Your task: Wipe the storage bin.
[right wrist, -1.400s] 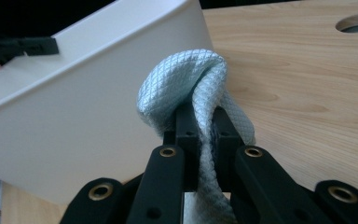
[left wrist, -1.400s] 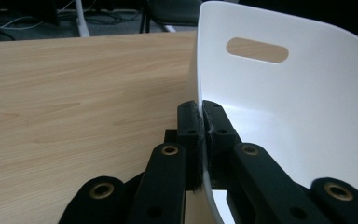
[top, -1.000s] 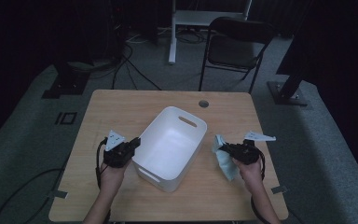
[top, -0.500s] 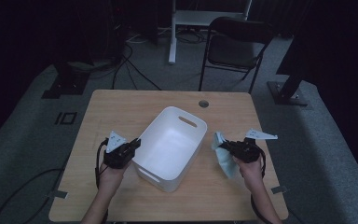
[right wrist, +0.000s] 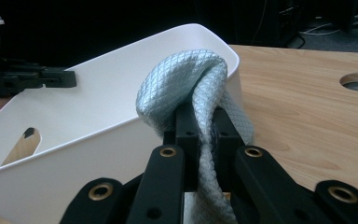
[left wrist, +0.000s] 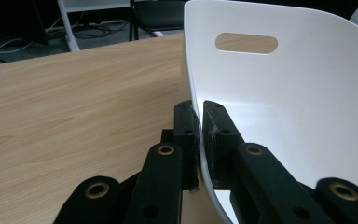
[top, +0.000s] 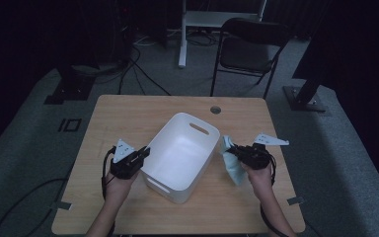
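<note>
A white bin point(top: 177, 155) on the table point(top: 128, 113) is clamped at its rim by the left gripper point(top: 140, 154), while a pale cloth point(top: 232, 165) is held pinched in the right gripper point(top: 233, 150) just beside the bin

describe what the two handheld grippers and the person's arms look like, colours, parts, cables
Both the left gripper and the right gripper are black, with two flat jaws on hinged links pinned by brass-coloured rivets. Each carries a pale grey three-cornered plate on top and trails a black cable. The forearms are bare, with no sleeves or gloves visible.
</note>
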A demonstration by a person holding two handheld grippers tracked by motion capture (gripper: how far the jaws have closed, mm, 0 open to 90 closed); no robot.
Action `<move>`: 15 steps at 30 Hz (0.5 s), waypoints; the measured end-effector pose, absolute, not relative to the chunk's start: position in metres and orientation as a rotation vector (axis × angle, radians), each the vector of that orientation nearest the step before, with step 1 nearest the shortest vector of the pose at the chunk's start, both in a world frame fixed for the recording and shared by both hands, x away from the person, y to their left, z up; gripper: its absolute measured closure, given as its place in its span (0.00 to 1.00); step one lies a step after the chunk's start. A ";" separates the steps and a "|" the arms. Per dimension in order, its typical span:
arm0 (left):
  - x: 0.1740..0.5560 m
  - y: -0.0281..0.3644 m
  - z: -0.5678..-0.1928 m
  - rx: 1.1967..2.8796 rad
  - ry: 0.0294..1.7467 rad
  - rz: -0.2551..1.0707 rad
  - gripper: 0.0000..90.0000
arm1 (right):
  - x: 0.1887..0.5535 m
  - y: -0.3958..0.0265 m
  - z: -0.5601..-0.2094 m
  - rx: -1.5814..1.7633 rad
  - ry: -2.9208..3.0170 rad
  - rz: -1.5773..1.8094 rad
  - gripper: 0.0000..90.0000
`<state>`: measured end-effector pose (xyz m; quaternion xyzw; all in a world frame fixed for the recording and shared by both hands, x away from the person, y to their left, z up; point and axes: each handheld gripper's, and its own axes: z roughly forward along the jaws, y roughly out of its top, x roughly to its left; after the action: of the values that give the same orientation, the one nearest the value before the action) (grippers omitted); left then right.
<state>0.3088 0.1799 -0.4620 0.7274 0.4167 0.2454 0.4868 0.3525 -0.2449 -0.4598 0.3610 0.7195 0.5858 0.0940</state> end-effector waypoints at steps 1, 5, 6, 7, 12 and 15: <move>0.309 0.180 -0.462 1.770 1.013 0.595 0.95 | 0.353 -0.243 -0.459 1.083 2.131 1.715 0.95; 0.309 0.179 -0.462 1.780 1.006 0.592 0.95 | 0.357 -0.240 -0.463 1.118 2.126 1.694 0.95; 0.310 0.179 -0.461 1.784 1.003 0.591 0.95 | 0.359 -0.240 -0.464 1.121 2.132 1.687 0.95; 0.310 0.179 -0.461 1.787 1.000 0.590 0.95 | 0.360 -0.239 -0.466 1.123 2.131 1.686 0.95; 0.311 0.180 -0.461 1.797 0.994 0.569 0.95 | 0.364 -0.237 -0.468 1.125 2.141 1.673 0.95; 0.312 0.179 -0.461 1.797 0.993 0.567 0.95 | 0.366 -0.236 -0.469 1.128 2.152 1.676 0.95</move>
<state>0.3116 0.1794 -0.4608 0.7381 0.4077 0.2330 0.4845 0.3662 -0.2355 -0.4695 0.3805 0.7259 0.5652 0.0947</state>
